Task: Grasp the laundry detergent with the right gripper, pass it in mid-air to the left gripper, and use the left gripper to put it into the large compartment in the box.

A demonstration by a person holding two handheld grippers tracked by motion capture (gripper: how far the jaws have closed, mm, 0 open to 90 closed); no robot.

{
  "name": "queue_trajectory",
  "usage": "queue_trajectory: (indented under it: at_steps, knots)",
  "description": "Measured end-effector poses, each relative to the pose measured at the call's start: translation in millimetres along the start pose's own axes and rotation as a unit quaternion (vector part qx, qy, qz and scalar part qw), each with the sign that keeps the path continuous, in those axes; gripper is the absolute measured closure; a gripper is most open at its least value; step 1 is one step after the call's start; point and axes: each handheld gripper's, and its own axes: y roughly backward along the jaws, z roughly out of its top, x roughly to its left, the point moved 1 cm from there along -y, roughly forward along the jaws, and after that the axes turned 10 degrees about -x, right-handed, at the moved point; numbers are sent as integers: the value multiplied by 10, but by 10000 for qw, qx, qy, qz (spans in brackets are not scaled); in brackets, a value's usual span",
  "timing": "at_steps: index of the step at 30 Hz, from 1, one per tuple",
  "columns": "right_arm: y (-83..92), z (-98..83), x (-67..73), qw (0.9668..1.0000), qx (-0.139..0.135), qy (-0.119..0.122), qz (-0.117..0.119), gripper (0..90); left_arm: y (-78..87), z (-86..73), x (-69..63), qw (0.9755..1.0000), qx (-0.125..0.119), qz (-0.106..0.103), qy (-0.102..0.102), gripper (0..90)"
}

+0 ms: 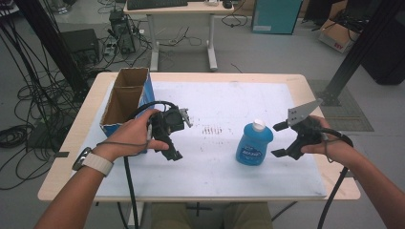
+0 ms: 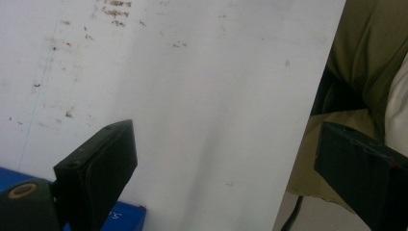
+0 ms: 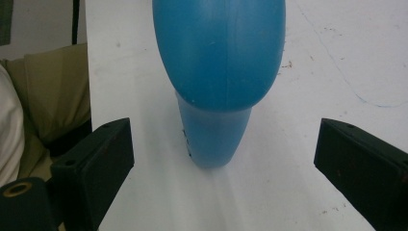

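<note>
Right gripper (image 1: 281,140) gapes beside the blue bottle (image 1: 253,145), its label unreadable.

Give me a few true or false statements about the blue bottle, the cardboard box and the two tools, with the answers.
1. The blue bottle stands upright on the table. True.
2. The right tool is clamped on the bottle. False: its jaws stand open and apart from it.
3. The cardboard box is open at the top. True.
4. The left tool holds the bottle's white cap. False: its jaws are open with nothing between them; the cap is on the bottle.
</note>
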Motion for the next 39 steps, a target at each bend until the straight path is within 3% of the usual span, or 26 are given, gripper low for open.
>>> queue_trajectory:
  at_steps: [39]
  knots:
    - [-25,16,-3,10000,4,-59,3,63,18,-16,7,10000,-60,64,22,84]
